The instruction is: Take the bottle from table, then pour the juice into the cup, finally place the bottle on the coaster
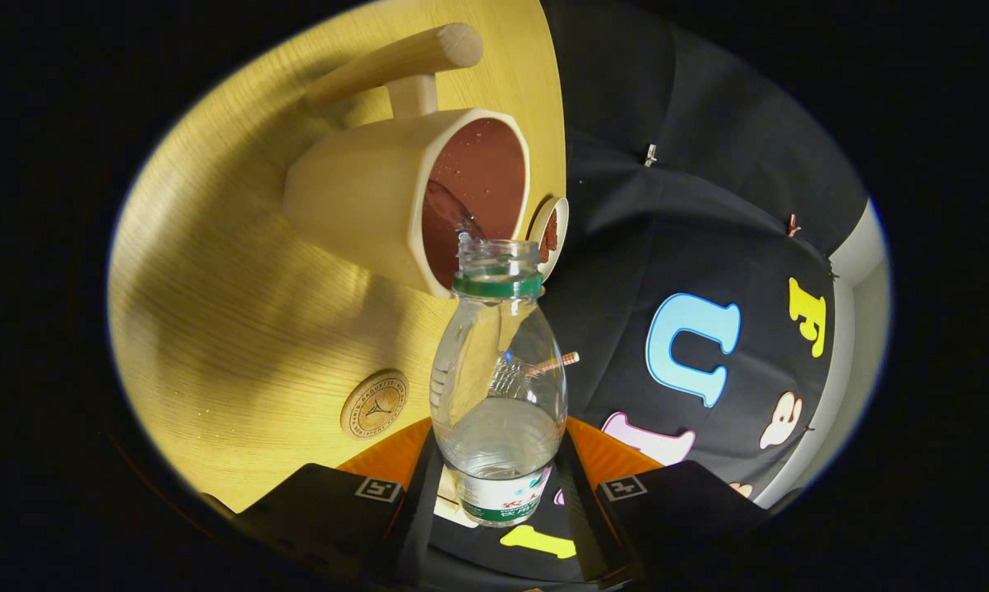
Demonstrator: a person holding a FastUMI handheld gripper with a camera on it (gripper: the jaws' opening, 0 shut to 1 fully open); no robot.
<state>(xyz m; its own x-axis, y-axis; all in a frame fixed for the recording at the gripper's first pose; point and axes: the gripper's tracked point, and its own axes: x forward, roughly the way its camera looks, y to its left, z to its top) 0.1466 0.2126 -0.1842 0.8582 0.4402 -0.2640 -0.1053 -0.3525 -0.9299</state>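
1. Gripper view: the gripper (498, 493) has both fingers pressed on the lower body of the clear plastic bottle with the green neck ring (498, 386). The bottle is held between them and tilted toward the cup.
2. The uncapped bottle mouth sits right at the rim of the cream faceted wooden-handled cup (404, 197). A thin stream runs from it into the cup.
3. We judge pouring under way. It is best done by keeping the mouth over the rim and tilting slowly.
4. The cup's dark red-brown interior shows droplets. We cannot tell its fill level.
5. Clear liquid remains in the bottle.
6. The round wooden coaster (374, 404) lies bare on the pale wooden table (231, 329), beside the bottle.
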